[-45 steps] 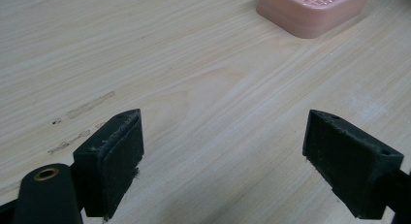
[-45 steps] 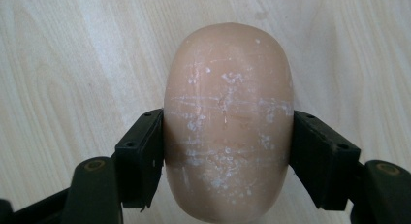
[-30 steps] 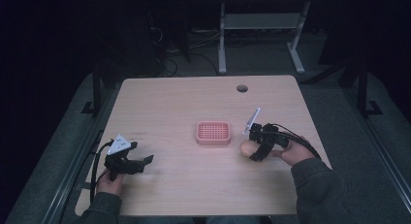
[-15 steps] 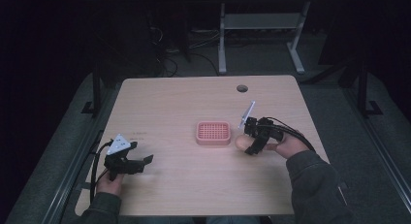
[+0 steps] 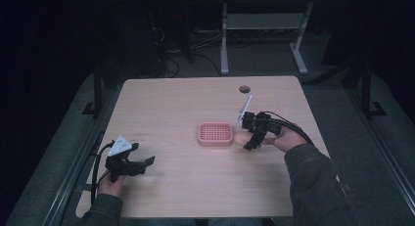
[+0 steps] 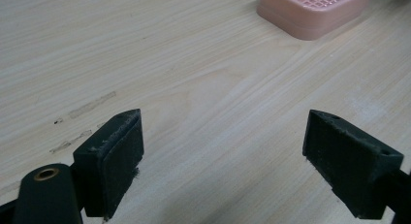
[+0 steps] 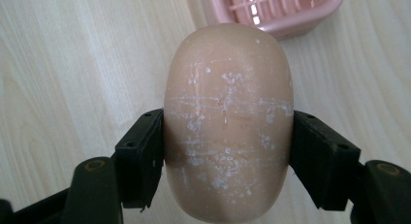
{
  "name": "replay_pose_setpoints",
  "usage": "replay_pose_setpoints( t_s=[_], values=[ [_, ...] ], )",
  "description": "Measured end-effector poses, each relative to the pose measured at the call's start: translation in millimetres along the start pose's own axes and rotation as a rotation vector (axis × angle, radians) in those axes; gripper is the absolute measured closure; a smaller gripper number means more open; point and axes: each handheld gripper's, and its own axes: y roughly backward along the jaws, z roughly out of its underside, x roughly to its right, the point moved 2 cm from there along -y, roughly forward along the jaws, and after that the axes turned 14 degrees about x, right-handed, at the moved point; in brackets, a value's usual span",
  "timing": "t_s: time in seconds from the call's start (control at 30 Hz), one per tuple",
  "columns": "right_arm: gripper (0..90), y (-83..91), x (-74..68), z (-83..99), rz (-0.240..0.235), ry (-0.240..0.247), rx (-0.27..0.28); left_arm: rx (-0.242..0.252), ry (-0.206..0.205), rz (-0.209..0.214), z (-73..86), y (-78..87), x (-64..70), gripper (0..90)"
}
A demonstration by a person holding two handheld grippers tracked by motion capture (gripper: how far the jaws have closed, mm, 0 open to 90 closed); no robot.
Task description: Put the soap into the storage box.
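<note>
right hand-held gripper (image 7: 228,146): pinching a peach oval soap bar (image 7: 228,122), just beside the pink gridded plastic soap dish (image 5: 215,134) | left hand-held gripper (image 6: 223,156): spread wide above the pale wooden tabletop (image 5: 186,103)

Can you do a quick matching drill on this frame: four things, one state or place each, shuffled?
Things:
1. left gripper
2. right gripper
3. soap bar
4. pink tray

States:
A. mid-table, nothing in it
B. clamped between two jaws
C. open, above bare wood
D. shut on a rounded bar

Pairs: 1-C, 2-D, 3-B, 4-A
</note>
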Motion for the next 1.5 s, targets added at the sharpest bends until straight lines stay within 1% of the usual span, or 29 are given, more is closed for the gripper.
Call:
replay_pose_setpoints(
  t_s=[0.27, 0.3, 0.53, 0.67, 0.93, 1.07, 1.13, 1.37, 1.43, 1.47, 1.5],
  values=[
    [31.9, -0.2, 6.9, -13.3, -0.007, 0.010, 0.006, 0.000, 0.000, 0.000, -0.1, 0.4, -0.3, 14.3],
    [31.9, -0.5, 8.3, -15.2, -0.014, 0.011, 0.010, 0.000, 0.000, 0.000, -0.1, 0.4, -0.3, 14.3],
    [31.9, -5.2, 12.7, -26.7, -0.022, 0.022, -0.004, 0.000, -0.003, -0.001, -0.2, 0.5, -0.5, 14.3],
    [32.0, -7.7, 15.3, -30.7, -0.035, 0.018, 0.016, 0.002, -0.003, -0.001, -0.1, 0.6, -0.7, 14.3],
    [31.9, -13.4, 20.5, -38.4, -0.041, 0.022, -0.002, 0.002, -0.004, -0.001, -0.2, 0.6, -0.8, 14.3],
    [31.9, -13.9, 21.7, -45.4, -0.038, 0.031, 0.000, 0.003, -0.004, -0.001, -0.2, 0.7, -0.8, 14.3],
    [31.9, -14.1, 22.6, -48.9, -0.048, 0.027, 0.018, 0.004, -0.005, -0.001, -0.2, 0.7, -0.8, 14.3],
    [31.9, -19.0, 23.9, -61.7, -0.046, 0.049, 0.000, 0.004, -0.004, -0.001, -0.3, 0.7, -0.9, 14.3],
    [31.9, -20.3, 24.0, -65.2, -0.049, 0.054, 0.007, 0.004, -0.004, -0.001, -0.4, 0.8, -0.8, 14.3],
    [31.9, -21.6, 24.5, -67.3, -0.057, 0.055, 0.013, 0.005, -0.004, 0.000, -0.4, 0.8, -0.8, 14.3],
    [31.9, -23.0, 24.5, -69.1, -0.058, 0.056, 0.009, 0.005, -0.004, 0.000, -0.4, 0.8, -0.8, 14.3]
  ],
)
